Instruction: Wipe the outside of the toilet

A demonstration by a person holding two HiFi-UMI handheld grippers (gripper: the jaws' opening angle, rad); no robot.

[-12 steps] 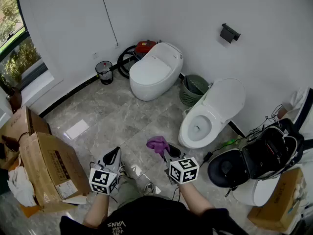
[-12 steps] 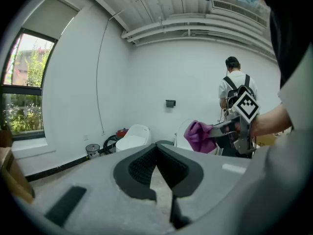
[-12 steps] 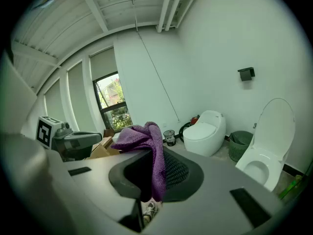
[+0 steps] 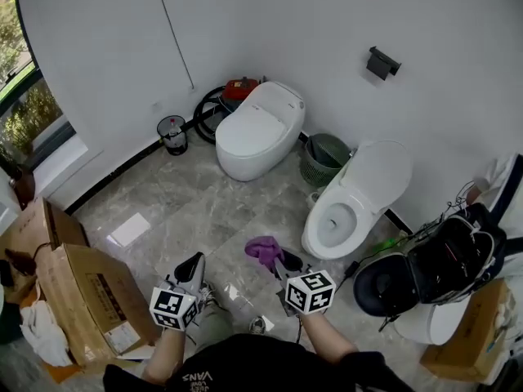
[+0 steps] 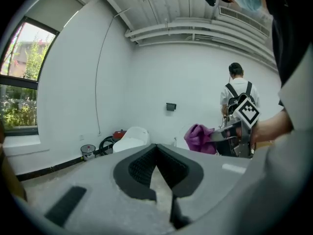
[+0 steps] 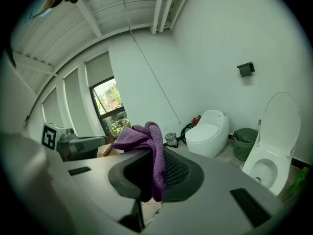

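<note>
Far left, creased cardboard boxes (image 4: 82,288) carry a white label, its print too small to read. At the bottom edge, the person's black shirt (image 4: 214,366) shows "VANS" upside down. Lower left of centre, the left gripper (image 4: 194,261) with its black-and-white marker cube is clenched on nothing; its own view shows the ribbed black pads meeting at the tip (image 5: 156,148). Upper left, a small round bin (image 4: 172,133) stands by the white wall.

Upper centre sits the closed toilet (image 4: 260,129), smooth, glossy and egg-shaped, with a red appliance (image 4: 242,86) behind it. Below centre, the right gripper (image 4: 282,261) is clamped on a soft, crumpled purple cloth (image 4: 263,250), which spills over the jaws in that gripper's view (image 6: 146,141).

Right of centre, the open toilet (image 4: 351,198) has its lid raised, well apart from the cloth, with a green ribbed basket (image 4: 325,158) beside it.

Against half a second ago, both grippers sit slightly lower in the frame, the cloth still untouched to porcelain.
</note>
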